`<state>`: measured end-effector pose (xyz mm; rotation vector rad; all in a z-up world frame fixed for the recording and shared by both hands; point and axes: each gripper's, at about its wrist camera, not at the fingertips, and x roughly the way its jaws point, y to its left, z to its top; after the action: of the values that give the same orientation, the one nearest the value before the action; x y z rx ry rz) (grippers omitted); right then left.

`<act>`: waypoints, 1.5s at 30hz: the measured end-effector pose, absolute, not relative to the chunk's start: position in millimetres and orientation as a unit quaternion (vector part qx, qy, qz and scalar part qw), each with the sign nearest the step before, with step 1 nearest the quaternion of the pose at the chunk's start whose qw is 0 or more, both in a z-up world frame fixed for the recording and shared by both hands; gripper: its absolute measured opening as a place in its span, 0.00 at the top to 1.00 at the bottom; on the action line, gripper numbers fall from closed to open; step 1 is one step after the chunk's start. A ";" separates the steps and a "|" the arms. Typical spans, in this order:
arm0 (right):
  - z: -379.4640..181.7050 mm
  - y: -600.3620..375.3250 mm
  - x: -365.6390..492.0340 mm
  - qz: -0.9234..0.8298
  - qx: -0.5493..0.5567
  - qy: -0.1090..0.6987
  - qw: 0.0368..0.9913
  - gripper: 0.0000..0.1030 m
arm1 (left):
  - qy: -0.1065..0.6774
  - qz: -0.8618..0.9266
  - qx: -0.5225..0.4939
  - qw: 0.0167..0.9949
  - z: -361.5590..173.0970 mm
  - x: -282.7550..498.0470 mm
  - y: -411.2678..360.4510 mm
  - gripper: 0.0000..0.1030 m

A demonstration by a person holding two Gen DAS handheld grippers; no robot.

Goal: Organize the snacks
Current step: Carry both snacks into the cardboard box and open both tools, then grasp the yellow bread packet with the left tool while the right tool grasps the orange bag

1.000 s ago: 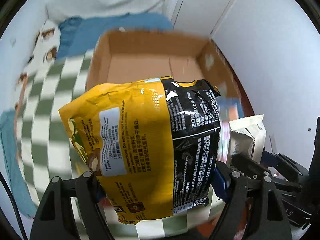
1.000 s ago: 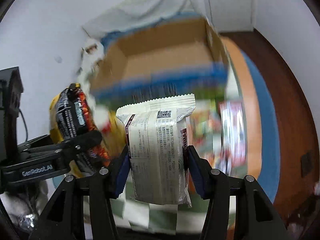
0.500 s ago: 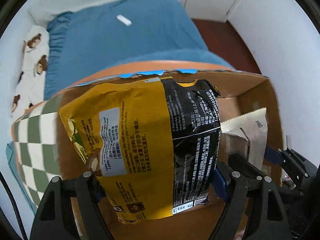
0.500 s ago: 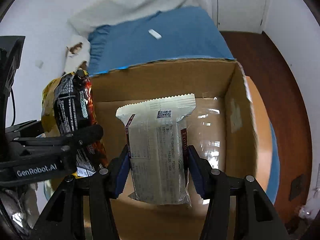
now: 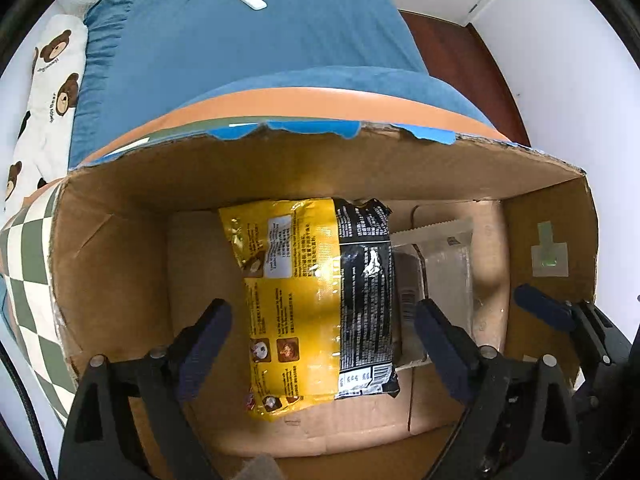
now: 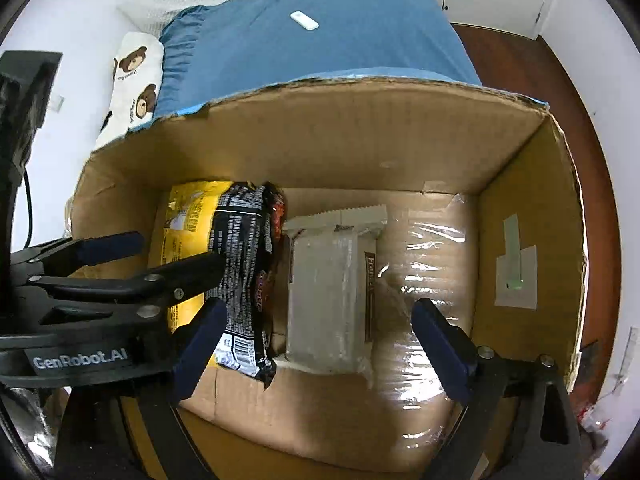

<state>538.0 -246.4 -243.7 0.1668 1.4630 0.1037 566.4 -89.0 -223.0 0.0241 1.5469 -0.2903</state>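
Both packets have just been let go: the yellow-and-black snack bag (image 5: 320, 308) now lies on the floor of the cardboard box (image 5: 320, 168), the pale wrapper (image 6: 332, 288) touching its right side. Left gripper (image 5: 320, 340) and right gripper (image 6: 316, 340) hang spread above them, empty, so this pair is stowed.

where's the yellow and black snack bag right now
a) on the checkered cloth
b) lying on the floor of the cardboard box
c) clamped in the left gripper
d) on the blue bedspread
b: the yellow and black snack bag lies flat on the floor of the cardboard box beside the white snack packet, with the left gripper open above it.
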 end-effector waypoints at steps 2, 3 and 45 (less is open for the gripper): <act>-242.5 -246.2 534.3 0.043 0.070 0.669 0.739 0.07 | 0.690 -0.129 0.016 0.712 -218.7 559.6 -88.2 0.10; -242.1 -246.8 535.4 0.038 0.063 0.671 0.738 0.07 | 0.687 -0.125 0.016 0.716 -215.6 556.7 -86.7 0.10; -207.7 -205.1 238.9 0.073 0.089 0.625 0.772 0.28 | 0.602 -0.101 0.233 0.757 -219.3 257.7 -1.5 0.10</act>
<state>238.9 -205.1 -207.7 0.1935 1.3539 0.1572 257.7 -1.5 -219.3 0.5089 1.3116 -0.2197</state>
